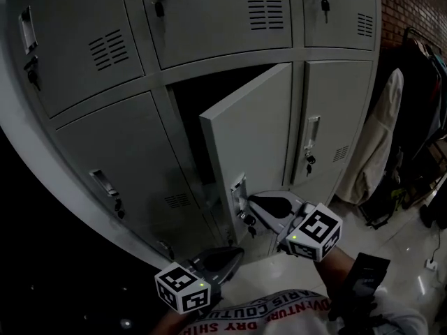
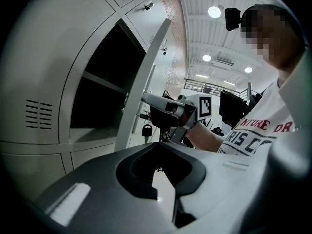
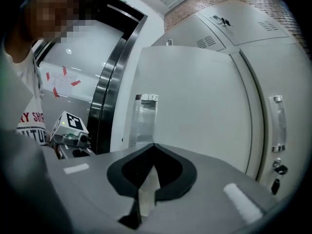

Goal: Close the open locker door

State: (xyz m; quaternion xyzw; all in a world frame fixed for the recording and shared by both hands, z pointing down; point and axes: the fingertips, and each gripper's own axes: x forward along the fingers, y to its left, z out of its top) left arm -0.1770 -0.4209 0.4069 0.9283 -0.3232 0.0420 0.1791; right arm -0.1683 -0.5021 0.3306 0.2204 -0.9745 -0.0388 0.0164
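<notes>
Hanging garments (image 1: 383, 138) stand to the right of the locker bank (image 1: 105, 152). The open locker door (image 1: 248, 128) stands ajar in the lower row. Right gripper (image 1: 253, 200): jaws together, empty, tips at the door handle (image 1: 238, 187). Left gripper (image 1: 237, 255): jaws together, empty, lower down.

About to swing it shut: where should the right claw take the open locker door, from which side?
Probably the handle at the free edge of the door, far from the hinge. Come from the outer face, where the right claw sits; the panel is otherwise flat.
</notes>
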